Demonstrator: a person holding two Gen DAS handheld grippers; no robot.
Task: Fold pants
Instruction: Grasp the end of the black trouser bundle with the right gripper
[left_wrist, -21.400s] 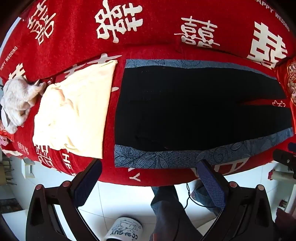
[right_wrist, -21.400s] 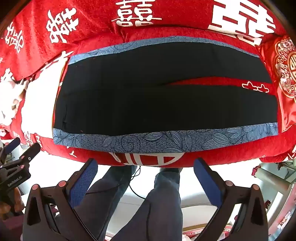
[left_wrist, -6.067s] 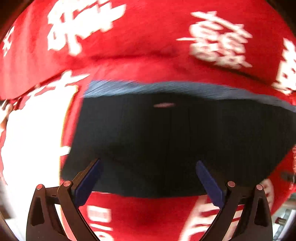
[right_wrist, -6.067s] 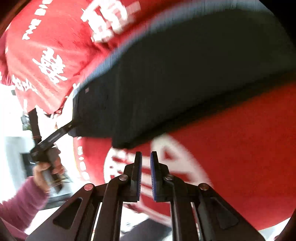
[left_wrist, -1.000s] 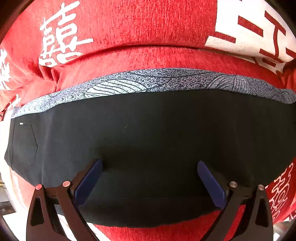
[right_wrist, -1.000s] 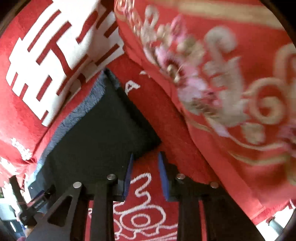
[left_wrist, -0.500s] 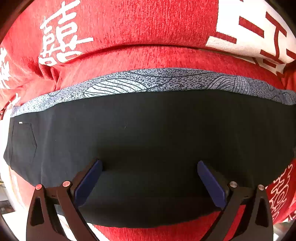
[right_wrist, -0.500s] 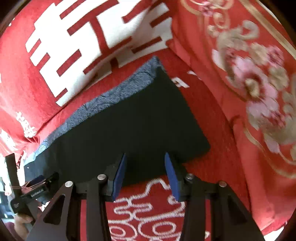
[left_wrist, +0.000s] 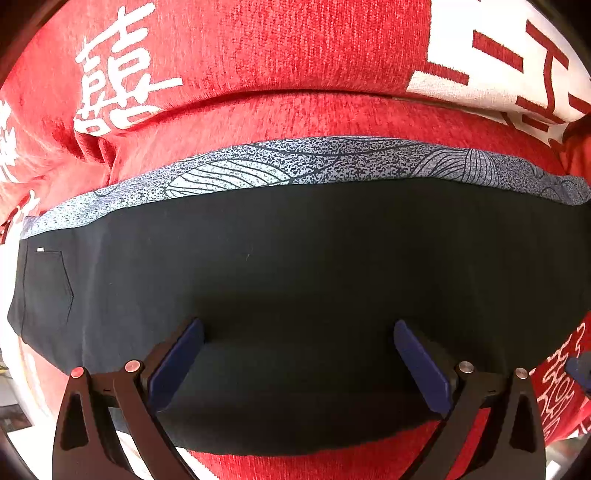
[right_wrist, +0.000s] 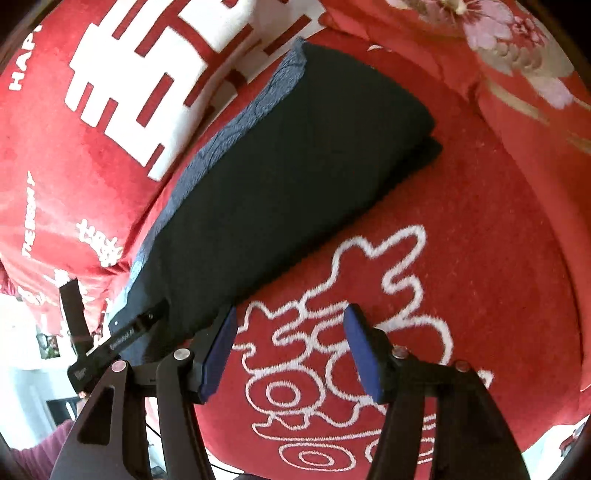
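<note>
Surface: red sofa cover (left_wrist: 295, 110) with white characters lay under everything; a flowered red cushion (right_wrist: 517, 74) stood at the far right end.
Pants: the black pants (left_wrist: 295, 258) lay flat on the seat, already folded leg on leg, with the grey patterned side stripe (left_wrist: 295, 162) along the back edge.
Left gripper: the left gripper (left_wrist: 295, 354) pointed down over the middle of the pants, jaws wide apart, 1 finger on each side of a span of cloth; it held nothing, and whether the tips touched the cloth I cannot tell.
Right gripper: the right gripper (right_wrist: 288, 347) was near the leg-end of the pants, over bare cover; its jaws had just been opening and nothing was between them.
Step, as I judge: the right gripper was preparing to take the leg hems (right_wrist: 424, 147) for the crosswise fold.
Risk 1: the hems lay in 2 layers not fully even; a shallow pinch could catch only the top layer and spoil the fold.
Risk 2: the soft cover could be pinched together with the cloth.
Left view only: the back pocket (left_wrist: 48, 284) and the waist end.
Right view only: the hem end, the cushion, and the left gripper's body from outside with a sleeve (right_wrist: 48, 435) below it.
</note>
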